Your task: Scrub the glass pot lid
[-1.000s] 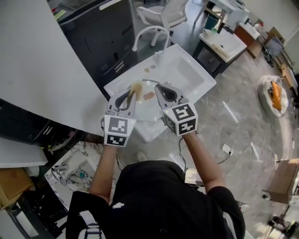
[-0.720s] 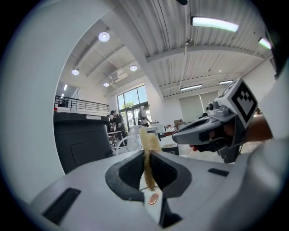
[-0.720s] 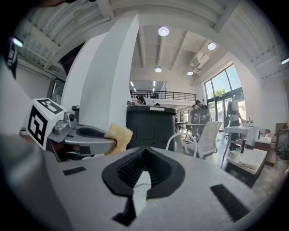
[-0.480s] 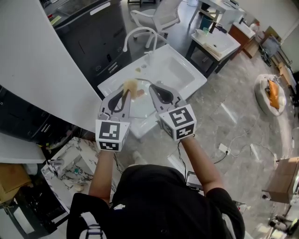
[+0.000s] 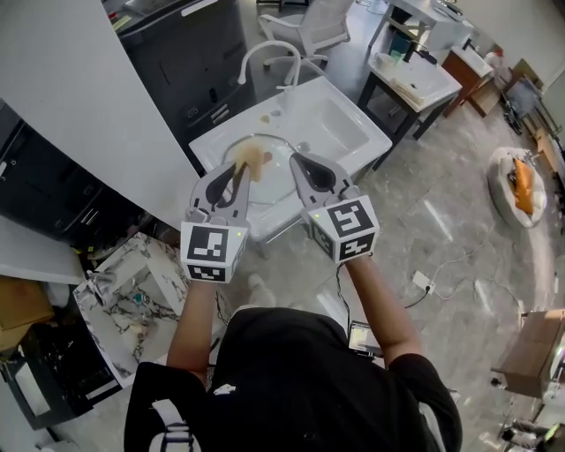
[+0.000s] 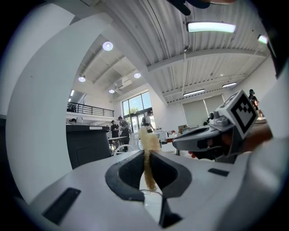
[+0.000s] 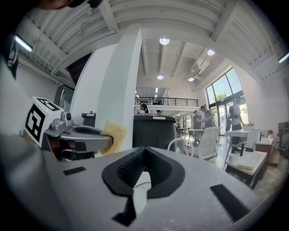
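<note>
Over the white sink (image 5: pixel 353 132) my two grippers are held level, side by side. The left gripper (image 5: pixel 238 168) is shut on a tan sponge (image 5: pixel 250 159), which sticks up past its tips (image 6: pixel 146 153) in the left gripper view. The glass pot lid (image 5: pixel 265 139) shows as a thin clear ring between the two gripper tips, and the sponge lies against it. The right gripper (image 5: pixel 300 163) is shut at the lid's right edge and seems to pinch its rim. Its jaws (image 7: pixel 144 151) meet with no gap. In the right gripper view the sponge (image 7: pixel 115 135) is at the left.
A curved white faucet (image 5: pixel 265 48) rises behind the sink, with a dark cabinet (image 5: pixel 194 62) and a white chair (image 5: pixel 318 22) beyond. A marble slab (image 5: pixel 132 300) lies low at the left. A small table (image 5: pixel 424 75) stands to the right.
Both grippers have moved together, up and toward the sink, carrying the sponge and the lid along. The jaws of both stay as they were.
</note>
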A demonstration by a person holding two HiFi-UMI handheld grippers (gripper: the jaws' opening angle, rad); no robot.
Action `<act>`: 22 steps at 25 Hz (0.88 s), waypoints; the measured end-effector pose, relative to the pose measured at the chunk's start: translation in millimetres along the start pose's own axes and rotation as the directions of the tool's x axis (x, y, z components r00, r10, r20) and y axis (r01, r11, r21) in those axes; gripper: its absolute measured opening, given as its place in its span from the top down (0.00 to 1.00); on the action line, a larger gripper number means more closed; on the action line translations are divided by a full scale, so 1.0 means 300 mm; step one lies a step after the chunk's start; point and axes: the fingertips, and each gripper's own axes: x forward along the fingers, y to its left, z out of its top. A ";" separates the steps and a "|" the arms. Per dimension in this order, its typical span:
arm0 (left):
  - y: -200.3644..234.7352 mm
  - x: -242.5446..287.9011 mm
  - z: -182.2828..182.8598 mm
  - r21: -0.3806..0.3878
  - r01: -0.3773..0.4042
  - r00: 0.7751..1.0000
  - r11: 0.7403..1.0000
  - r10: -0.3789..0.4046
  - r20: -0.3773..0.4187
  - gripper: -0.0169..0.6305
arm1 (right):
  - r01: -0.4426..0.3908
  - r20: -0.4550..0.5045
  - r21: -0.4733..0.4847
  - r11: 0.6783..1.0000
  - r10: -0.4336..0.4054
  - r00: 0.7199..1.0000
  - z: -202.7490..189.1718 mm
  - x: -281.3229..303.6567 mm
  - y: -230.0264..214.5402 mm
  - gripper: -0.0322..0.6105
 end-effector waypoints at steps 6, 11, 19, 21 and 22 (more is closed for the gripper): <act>-0.073 -0.081 0.026 0.006 -0.009 1.000 1.000 0.009 0.016 0.94 | -0.017 0.024 -0.006 1.000 0.017 1.000 0.014 -0.100 0.052 0.95; -0.121 -0.120 0.027 0.005 -0.012 1.000 1.000 0.012 0.026 0.94 | -0.013 0.027 -0.020 1.000 0.014 1.000 0.005 -0.153 0.064 0.95; -0.141 -0.158 0.048 0.004 -0.025 0.999 1.000 0.025 0.046 0.94 | -0.012 0.032 -0.036 0.999 0.013 0.999 0.010 -0.192 0.081 0.95; -0.141 -0.164 0.046 0.005 -0.026 0.999 1.000 0.026 0.045 0.94 | -0.014 0.033 -0.038 0.999 0.015 0.999 0.012 -0.192 0.088 0.95; -0.141 -0.166 0.045 0.006 -0.028 0.999 1.000 0.027 0.044 0.94 | -0.014 0.037 -0.040 0.999 0.015 0.999 0.016 -0.192 0.092 0.95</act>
